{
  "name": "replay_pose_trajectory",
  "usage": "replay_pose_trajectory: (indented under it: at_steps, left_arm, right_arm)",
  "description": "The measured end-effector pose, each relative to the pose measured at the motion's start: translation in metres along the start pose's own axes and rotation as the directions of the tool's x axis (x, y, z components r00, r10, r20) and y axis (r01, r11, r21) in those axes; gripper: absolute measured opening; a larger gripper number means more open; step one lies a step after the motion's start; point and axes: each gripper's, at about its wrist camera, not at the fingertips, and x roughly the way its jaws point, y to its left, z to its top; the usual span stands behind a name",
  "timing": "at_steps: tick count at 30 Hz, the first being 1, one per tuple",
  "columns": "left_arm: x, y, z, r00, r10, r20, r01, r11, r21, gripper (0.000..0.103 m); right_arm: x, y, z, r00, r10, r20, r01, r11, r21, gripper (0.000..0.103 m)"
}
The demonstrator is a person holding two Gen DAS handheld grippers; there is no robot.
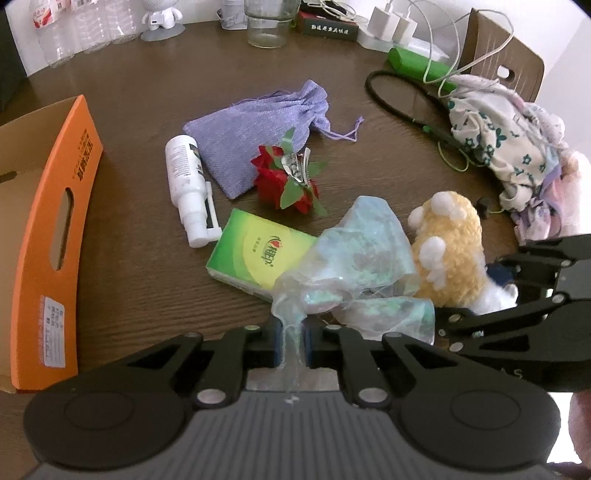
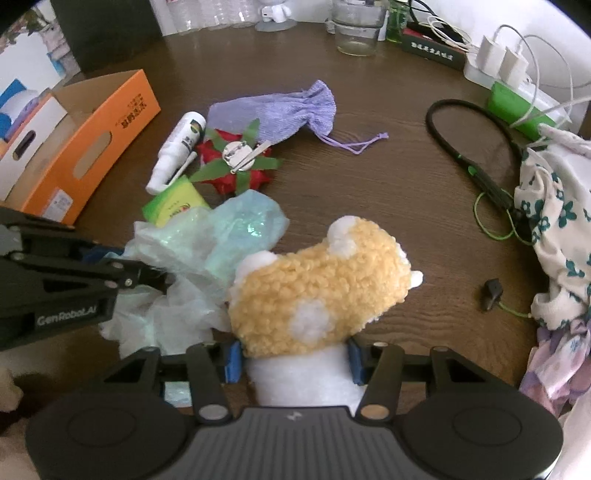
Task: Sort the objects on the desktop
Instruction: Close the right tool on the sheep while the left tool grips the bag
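My left gripper (image 1: 293, 341) is shut on a thin strand of a crumpled clear plastic bag (image 1: 354, 266), which lies over a green tissue pack (image 1: 255, 254). My right gripper (image 2: 295, 360) is shut on a yellow and white plush toy (image 2: 321, 284) by its white end; the toy also shows in the left wrist view (image 1: 448, 254). The bag (image 2: 207, 254) lies left of the toy. On the brown table (image 1: 147, 288) lie a white spray bottle (image 1: 184, 177), a purple drawstring pouch (image 1: 258, 136) and a red flower clip (image 1: 291, 181).
An orange cardboard box (image 1: 55, 229) stands open at the left. A pile of floral clothes (image 1: 517, 147) lies at the right, with a black cable loop (image 2: 469, 144), chargers (image 2: 506, 62) and a green item behind. A glass jar (image 1: 267, 26) and water bottles stand at the back.
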Motion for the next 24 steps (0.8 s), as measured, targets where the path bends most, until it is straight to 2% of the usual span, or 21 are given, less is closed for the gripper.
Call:
replay_pose_trajectory:
  at_steps: [8,17,24]
  left_arm:
    - [-0.021,0.005,-0.009,0.999,-0.010,0.052,0.011,1.000,-0.007,0.011]
    - [-0.065,0.021,-0.034,0.990,-0.037,0.137,0.042,0.999,-0.033,0.011]
    - [-0.102,0.033,-0.060,0.978,-0.024,0.209,0.028,0.999,-0.016,0.011]
  right_arm:
    - [-0.022,0.007,-0.010,0.998,0.001,0.066,-0.008,0.995,0.104,0.052]
    - [-0.058,0.027,-0.036,0.986,0.009,0.164,-0.043,0.978,0.205,0.052]
    - [-0.077,0.062,-0.051,0.976,0.000,0.216,-0.042,0.981,0.190,0.052]
